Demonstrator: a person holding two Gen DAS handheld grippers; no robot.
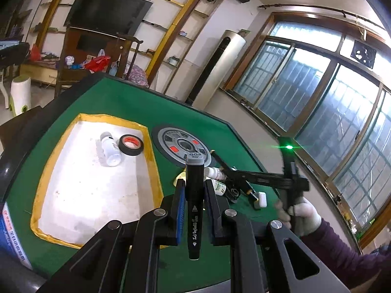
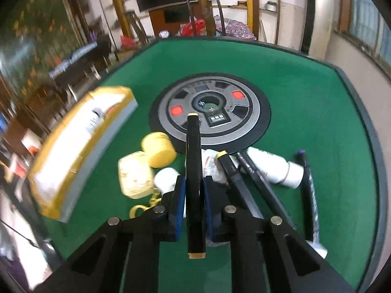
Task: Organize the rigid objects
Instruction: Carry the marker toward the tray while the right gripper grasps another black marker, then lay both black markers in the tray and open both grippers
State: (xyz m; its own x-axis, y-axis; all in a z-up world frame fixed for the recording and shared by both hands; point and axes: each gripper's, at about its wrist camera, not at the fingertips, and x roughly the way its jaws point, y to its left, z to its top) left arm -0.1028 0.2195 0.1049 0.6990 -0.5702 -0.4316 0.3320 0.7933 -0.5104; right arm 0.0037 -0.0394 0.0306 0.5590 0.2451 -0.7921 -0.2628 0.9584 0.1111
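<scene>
Left wrist view: left gripper [image 1: 194, 190] clamps a black, square-barrelled grey-capped marker [image 1: 194, 200] above green felt table [image 1: 122, 102]. Shallow white yellow-rimmed foam tray [image 1: 97, 185] holds a white plastic bottle [image 1: 111, 149] and black tape roll [image 1: 131, 141]. Right gripper [image 2: 194, 190] clamps a black yellow-capped marker [image 2: 194, 171].

From each wrist we look down along the fingers, close over the green worktop [image 1: 127, 107]; both views share its round hub [image 2: 210, 112] and the tray [image 1: 92, 185].
</scene>
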